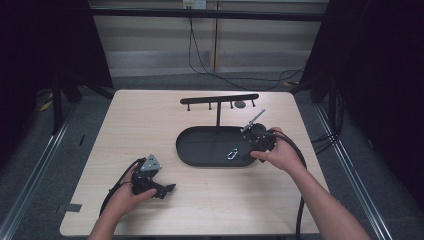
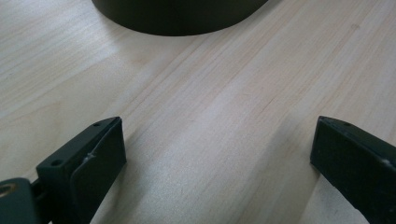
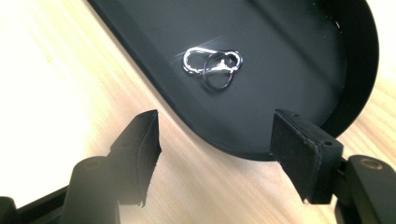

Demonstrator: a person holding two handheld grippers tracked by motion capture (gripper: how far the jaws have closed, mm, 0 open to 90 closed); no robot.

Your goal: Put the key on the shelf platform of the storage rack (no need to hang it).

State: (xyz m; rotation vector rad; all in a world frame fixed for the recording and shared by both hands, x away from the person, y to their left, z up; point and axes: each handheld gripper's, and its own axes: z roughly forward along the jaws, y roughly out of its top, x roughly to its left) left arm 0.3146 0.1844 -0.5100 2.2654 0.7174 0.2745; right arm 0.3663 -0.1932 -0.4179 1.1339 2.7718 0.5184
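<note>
A pale wooden table (image 1: 150, 125) sits on grey carpet, dark curtains at both sides, cables trailing along the far wall. On it, a black oval tray (image 1: 200, 150) with a hook rail (image 1: 219, 99) on a post. The silver carabiner clip (image 3: 212, 63) lies inside the tray near its right end. Right gripper (image 3: 215, 140) hovers at the tray's rim, jaws spread, nothing between them. Left gripper (image 2: 217, 149) rests low over bare wood, jaws wide apart.
</note>
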